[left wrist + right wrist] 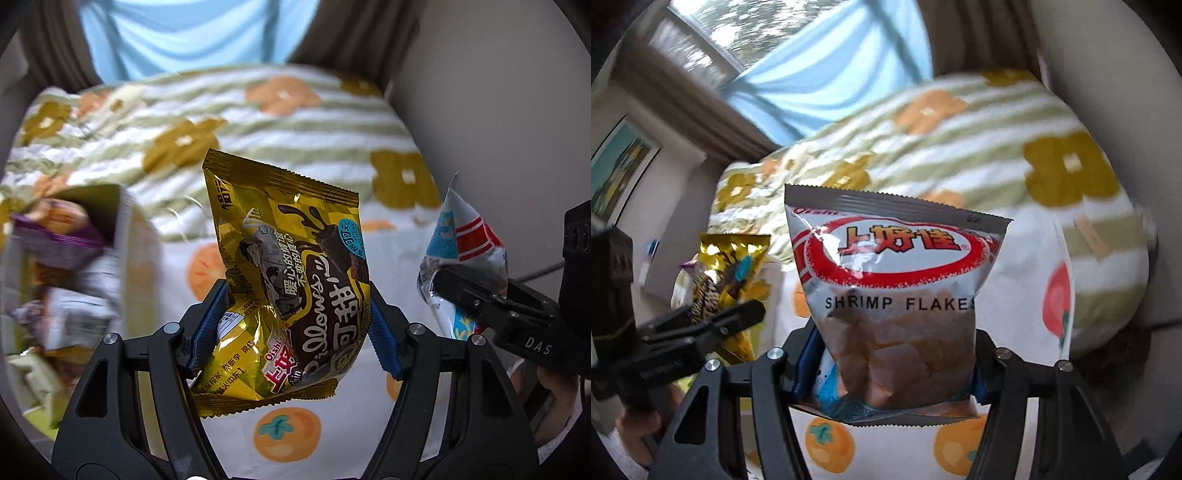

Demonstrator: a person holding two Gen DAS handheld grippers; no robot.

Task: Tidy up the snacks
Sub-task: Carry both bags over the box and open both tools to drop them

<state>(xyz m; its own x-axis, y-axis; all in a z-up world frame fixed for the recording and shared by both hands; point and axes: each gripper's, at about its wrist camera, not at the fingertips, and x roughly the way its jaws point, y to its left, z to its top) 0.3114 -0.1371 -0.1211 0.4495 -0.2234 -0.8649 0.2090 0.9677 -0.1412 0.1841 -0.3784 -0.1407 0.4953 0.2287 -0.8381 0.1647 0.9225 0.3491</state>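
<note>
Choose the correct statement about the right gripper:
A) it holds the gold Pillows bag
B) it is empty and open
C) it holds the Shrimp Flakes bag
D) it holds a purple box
C: the right gripper is shut on the Shrimp Flakes bag, whose label reads clearly between its fingers.

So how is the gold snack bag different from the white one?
The gold bag is shiny yellow with chocolate pillow pictures; the white bag is silvery white with a red ring and the words SHRIMP FLAKES. The gold bag leans and is crumpled; the white bag stands straighter. The left gripper holds the gold bag; the right gripper holds the white bag. Both are sealed, pinched near the bottom, above the fruit-print bed sheet.
</note>
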